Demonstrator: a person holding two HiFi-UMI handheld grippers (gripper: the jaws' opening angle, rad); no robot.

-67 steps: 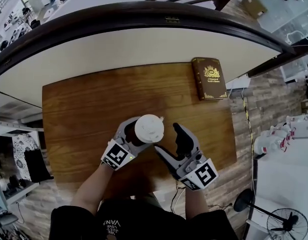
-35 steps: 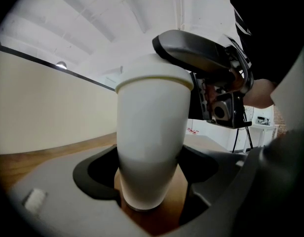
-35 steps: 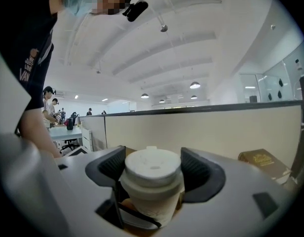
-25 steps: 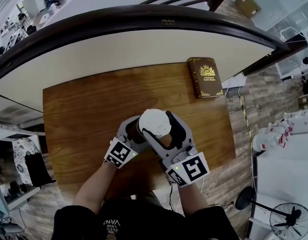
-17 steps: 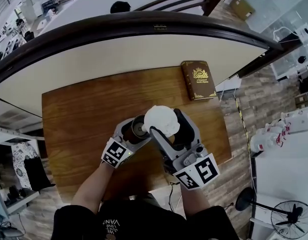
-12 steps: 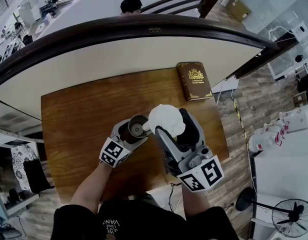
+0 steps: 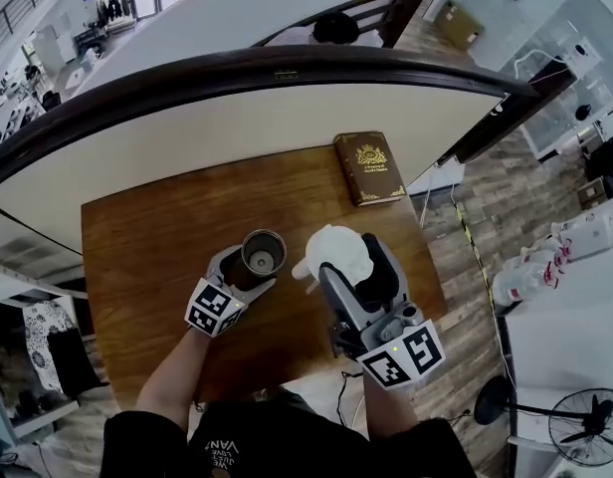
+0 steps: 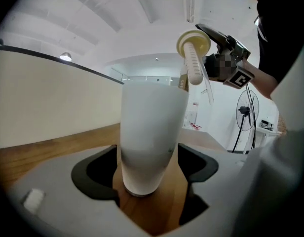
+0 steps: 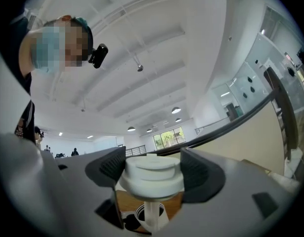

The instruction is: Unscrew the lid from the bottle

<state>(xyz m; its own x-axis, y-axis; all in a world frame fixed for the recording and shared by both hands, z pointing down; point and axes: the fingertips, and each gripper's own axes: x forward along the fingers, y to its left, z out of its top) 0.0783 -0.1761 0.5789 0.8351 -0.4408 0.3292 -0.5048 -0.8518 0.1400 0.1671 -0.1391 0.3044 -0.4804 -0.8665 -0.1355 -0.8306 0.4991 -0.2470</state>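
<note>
Lid off! The right gripper [image 7: 352, 268] had its jaws clamped on the white lid [image 7: 331, 254], held aloft at the bottle's three o'clock. The open bottle [image 7: 264, 252] stood on the wooden table [image 7: 147, 237], with the left gripper [image 7: 248, 273] seemingly pinching its base.

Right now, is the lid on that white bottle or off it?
Off. The bottle stands open-mouthed in the left gripper, while the right gripper holds the lid clear beside it.

Grey left gripper [image 7: 249, 270] and right gripper [image 7: 344, 263], black pads [image 9: 200, 174], black-and-white marker cubes [image 7: 401, 355]; black shirt [image 7: 249, 448], white lettering.
</note>
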